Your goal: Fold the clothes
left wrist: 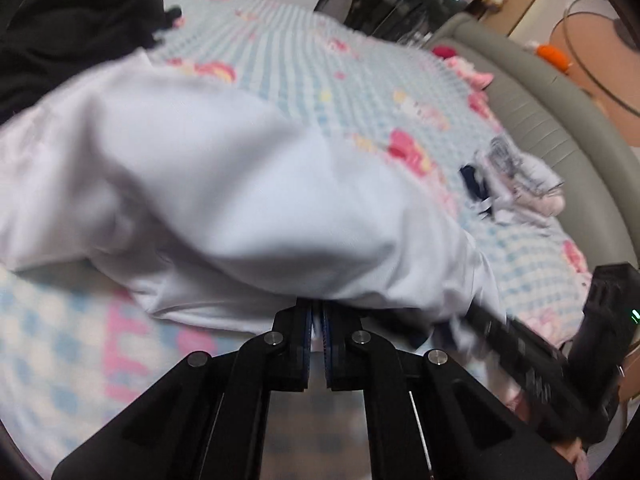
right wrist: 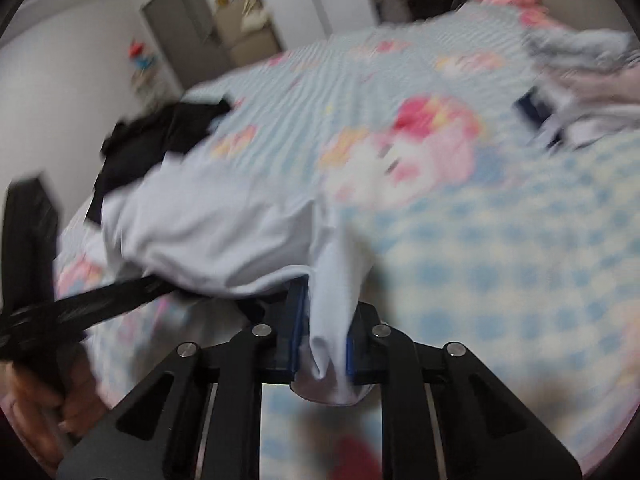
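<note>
Where the left wrist view looks out over the bed, the left claw is clenched on the near edge of a white garment, which billows just ahead of it. A black garment lies far ahead to the left, small clothes ahead to the right. In the right wrist view, the right claw is grasping a bunched fold of the same white garment, which spreads ahead and left of it; the black garment lies beyond.
</note>
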A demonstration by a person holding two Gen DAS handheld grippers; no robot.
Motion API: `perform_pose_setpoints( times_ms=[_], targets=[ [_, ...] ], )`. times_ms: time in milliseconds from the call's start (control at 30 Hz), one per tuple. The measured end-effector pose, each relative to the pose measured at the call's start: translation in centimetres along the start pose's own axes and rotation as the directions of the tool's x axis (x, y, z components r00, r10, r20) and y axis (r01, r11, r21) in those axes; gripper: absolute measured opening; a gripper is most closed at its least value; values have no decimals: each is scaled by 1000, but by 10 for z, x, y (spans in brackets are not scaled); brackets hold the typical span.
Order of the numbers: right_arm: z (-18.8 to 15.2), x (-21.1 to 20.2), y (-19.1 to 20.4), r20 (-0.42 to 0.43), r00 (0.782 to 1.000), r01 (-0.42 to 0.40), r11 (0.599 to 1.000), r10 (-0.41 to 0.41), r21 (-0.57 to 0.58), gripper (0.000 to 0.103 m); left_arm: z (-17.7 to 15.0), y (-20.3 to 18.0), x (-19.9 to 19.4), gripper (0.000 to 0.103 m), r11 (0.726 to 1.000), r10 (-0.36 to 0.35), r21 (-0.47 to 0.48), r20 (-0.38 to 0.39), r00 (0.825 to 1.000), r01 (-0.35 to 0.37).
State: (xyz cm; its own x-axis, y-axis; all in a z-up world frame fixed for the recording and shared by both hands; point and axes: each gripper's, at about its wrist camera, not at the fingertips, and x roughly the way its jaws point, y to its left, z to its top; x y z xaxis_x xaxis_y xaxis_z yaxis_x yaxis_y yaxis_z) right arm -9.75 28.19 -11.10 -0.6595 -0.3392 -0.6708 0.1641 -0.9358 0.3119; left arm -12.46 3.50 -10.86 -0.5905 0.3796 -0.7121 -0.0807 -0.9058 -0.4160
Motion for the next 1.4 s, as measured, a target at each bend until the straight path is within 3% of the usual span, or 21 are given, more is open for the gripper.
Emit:
perform_pose_setpoints(
  times_ms=[33, 100, 200, 333, 400, 533, 700, 733, 800, 867, 900, 967, 1000, 1033, 1067, 1133, 1400],
  targets=[
    [3, -5, -5, 26, 1000, -5, 1000, 4, 19, 14, 2, 3, -12, 5, 1000, -7, -4, 21, 1000, 7],
    [5, -7, -23, 20, 987, -159, 977, 158, 143, 13, 3, 7, -36, 5, 1000, -21, -16, 64, 998, 22],
    [3, -13, -43, 65, 968, -252, 932, 244, 260, 13, 4, 19, -70, 5, 999, -32, -33, 117, 993, 36],
    [1, -14, -32, 45, 989, -150, 968, 143, 200, 19, -3, 22, -82, 5, 998, 41, -44, 132, 990, -36],
    [-2, -11, -29, 38, 992, -123, 969, 118, 214, 28, -13, 27, -77, 5, 996, 82, -39, 83, 993, -79],
    [-8, -13, -37, -28, 994, -96, 960, 107, 263, 29, -31, 32, -68, 5, 994, 103, -47, 11, 995, -102],
    [-19, -45, -50, -31, 999, 50, 965, -43, 257, 35, -31, 41, -93, 6, 982, 187, -37, 65, 980, -185],
    [-24, -46, -54, -59, 998, 45, 965, -31, 257, 35, -30, 44, -95, 6, 984, 172, -46, 55, 984, -169],
    [-33, -42, -58, -98, 992, -44, 952, 77, 301, 35, -31, 55, -95, 7, 990, 102, -96, 19, 995, -100],
    [-42, -37, -60, -120, 972, -147, 922, 201, 358, 35, -36, 57, -95, 7, 991, 70, -119, 19, 997, -67],
    [-44, -34, -56, -128, 966, -164, 917, 224, 363, 35, -39, 58, -95, 10, 990, 55, -128, 21, 998, -52],
    [-44, -28, -46, -157, 952, -198, 919, 263, 342, 42, -45, 62, -96, 21, 987, 3, -161, 23, 1000, 1],
    [-46, -24, -41, -167, 940, -228, 913, 297, 338, 52, -48, 65, -96, 35, 981, -40, -188, 25, 999, 44],
    [-48, -19, -38, -172, 927, -260, 903, 332, 344, 54, -49, 69, -96, 42, 974, -75, -213, 31, 997, 80],
    [-50, -15, -37, -175, 920, -274, 894, 351, 355, 54, -51, 74, -97, 42, 964, -108, -238, 39, 993, 114],
    [-55, -8, -34, -171, 926, -254, 891, 336, 375, 54, -53, 81, -97, 42, 949, -144, -274, 50, 988, 153],
    [-43, -22, -40, -25, 978, -180, 904, 206, 388, 53, -42, 105, -81, 40, 907, -94, -405, 74, 993, 116]
  ],
)
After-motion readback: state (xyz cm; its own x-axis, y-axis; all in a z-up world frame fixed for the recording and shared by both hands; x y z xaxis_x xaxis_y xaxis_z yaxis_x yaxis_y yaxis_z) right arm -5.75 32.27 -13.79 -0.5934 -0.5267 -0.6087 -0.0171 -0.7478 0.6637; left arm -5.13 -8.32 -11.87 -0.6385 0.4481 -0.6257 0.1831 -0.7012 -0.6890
